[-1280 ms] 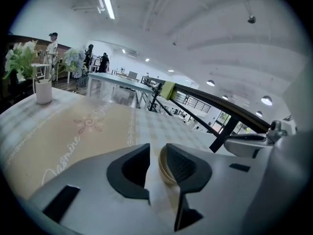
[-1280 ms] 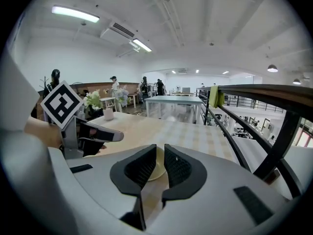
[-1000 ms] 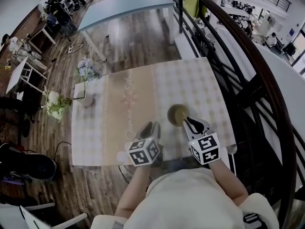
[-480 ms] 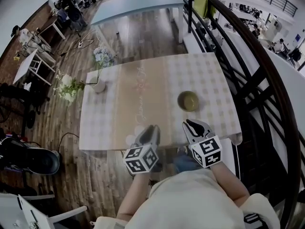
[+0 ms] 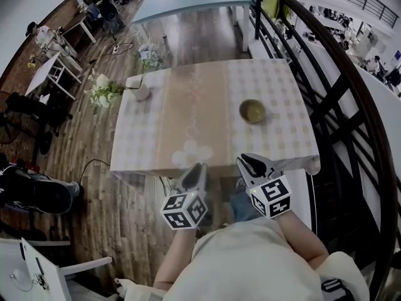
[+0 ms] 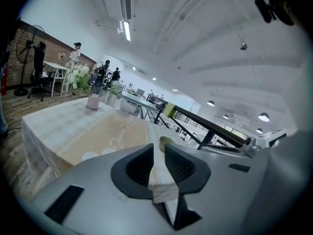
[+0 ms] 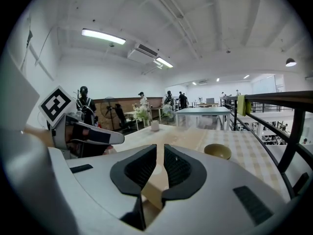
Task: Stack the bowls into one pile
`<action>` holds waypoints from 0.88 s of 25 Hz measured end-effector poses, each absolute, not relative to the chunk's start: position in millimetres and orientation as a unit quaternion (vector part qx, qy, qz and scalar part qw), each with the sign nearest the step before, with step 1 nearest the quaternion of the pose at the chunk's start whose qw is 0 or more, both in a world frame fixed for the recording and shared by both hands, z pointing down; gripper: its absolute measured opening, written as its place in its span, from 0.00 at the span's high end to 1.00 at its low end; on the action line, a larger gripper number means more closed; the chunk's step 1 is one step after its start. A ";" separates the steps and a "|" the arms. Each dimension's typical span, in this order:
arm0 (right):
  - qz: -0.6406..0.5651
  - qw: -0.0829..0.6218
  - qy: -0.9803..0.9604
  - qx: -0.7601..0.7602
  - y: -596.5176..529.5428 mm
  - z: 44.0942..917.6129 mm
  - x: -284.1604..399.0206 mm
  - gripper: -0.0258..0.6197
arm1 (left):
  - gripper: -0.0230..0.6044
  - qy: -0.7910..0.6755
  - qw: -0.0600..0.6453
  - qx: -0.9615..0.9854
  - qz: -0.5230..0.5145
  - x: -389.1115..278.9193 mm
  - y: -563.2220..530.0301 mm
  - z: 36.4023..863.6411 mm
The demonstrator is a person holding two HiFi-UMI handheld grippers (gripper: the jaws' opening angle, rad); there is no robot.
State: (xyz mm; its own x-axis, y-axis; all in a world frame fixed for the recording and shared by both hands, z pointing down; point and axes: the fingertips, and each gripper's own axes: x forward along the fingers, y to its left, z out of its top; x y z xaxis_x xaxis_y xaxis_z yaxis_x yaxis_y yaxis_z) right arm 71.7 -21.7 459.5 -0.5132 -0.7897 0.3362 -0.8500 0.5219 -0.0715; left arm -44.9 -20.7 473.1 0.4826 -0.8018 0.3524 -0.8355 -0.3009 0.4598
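Olive-green round bowl pile (image 5: 252, 111) sits alone, right side of the check-clothed bench (image 5: 188, 124), so stacking looks finished; next call is just staying clear. Left gripper (image 5: 195, 171) hangs off the near edge, fingers (image 6: 134, 168) have just been closing to a narrow gap, nothing between. Right gripper (image 5: 250, 163) beside it, slightly parted, empty too.

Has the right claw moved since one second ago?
Yes. The right claw has pulled back toward the person: earlier its tip was beside the bowl, now it is at the table's near edge.
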 end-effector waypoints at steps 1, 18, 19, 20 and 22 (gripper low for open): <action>0.114 0.131 -0.864 0.473 -16.6 459.2 67.4 0.90 | 0.86 -0.511 0.301 0.805 0.027 -48.9 -14.7 472.8; 0.108 0.125 -0.874 0.456 35.0 458.5 53.4 0.95 | 0.86 -0.529 0.282 0.800 0.020 -60.4 45.3 466.7; 0.108 0.125 -0.874 0.458 36.0 459.0 54.2 0.95 | 0.86 -0.528 0.282 0.800 0.021 -59.9 46.2 467.6; 0.108 0.125 -0.873 0.459 36.6 459.6 55.1 0.95 | 0.86 -0.527 0.282 0.801 0.021 -59.3 46.8 468.3; 0.107 0.126 -0.872 0.461 37.2 460.7 56.4 0.96 | 0.86 -0.526 0.283 0.802 0.021 -58.1 46.9 468.8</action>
State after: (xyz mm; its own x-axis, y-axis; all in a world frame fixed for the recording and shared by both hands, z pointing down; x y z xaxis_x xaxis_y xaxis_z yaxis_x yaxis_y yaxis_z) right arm 56.4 37.2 460.7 -0.5439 -0.7767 0.3175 -0.8305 0.5525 -0.0709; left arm -58.1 46.9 468.8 0.4454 -0.8318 0.3312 -0.8556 -0.2865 0.4311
